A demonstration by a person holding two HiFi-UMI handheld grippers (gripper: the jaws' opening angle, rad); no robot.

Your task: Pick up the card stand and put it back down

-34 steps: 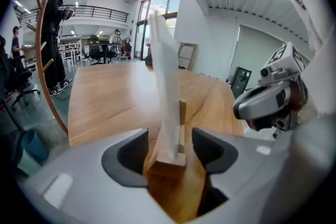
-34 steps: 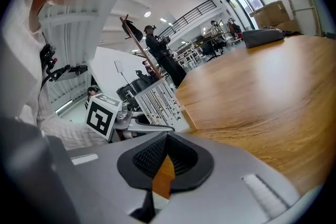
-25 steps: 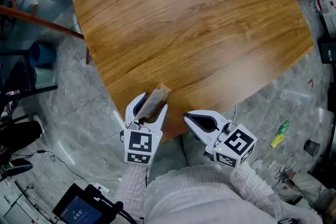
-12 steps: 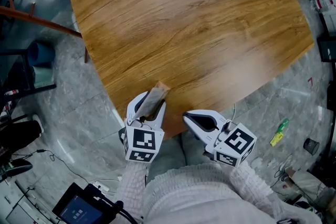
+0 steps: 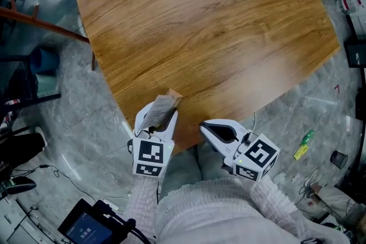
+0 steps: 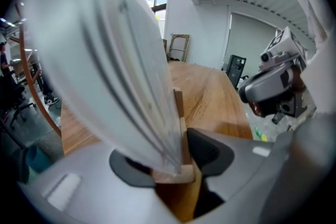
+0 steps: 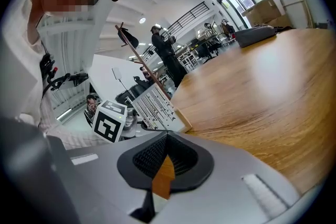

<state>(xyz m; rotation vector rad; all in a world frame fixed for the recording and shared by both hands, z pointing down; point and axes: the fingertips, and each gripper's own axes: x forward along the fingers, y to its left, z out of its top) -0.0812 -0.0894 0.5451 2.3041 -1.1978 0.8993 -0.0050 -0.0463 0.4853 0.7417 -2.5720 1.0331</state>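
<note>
1. The card stand point(image 5: 164, 107) is at the near edge of the tabletop point(image 5: 200, 26), close to the person, between the fingers of the left gripper point(image 5: 162, 114).
2. It is a small wooden block with a pale sheet printed in rows of dark lines standing in it. In the right gripper view the stand point(image 7: 157, 107) leans away from the tabletop point(image 7: 273, 92), with its wooden end right at the edge.
3. The pictures do not show whether the block rests on the wood or is just clear of it.
4. In the left gripper view the fingers point(image 6: 210, 152) have just been closing, and their dark pads now sit against both sides of the wooden block point(image 6: 176, 168). The sheet point(image 6: 121, 60) rises out of the grip as a large blurred pale shape.
5. The left gripper points down and forward, and its marker cube point(image 5: 150, 158) faces up toward the head camera.
6. The right gripper point(image 5: 203, 127) is just beside the left one at the same edge, apart from the stand.
7. Its fingers point(image 7: 178, 157) are pressed together with nothing between them, and only a sliver of tabletop shows below the pads.
8. Its marker cube point(image 5: 258, 156) sits out over the grey marbled floor point(image 5: 86, 128).
9. White knitted sleeves point(image 5: 194, 208) fill the bottom of the head view.
10. A small green and yellow object point(image 5: 304, 146) lies on the floor to the right, well apart from the tabletop.
</note>
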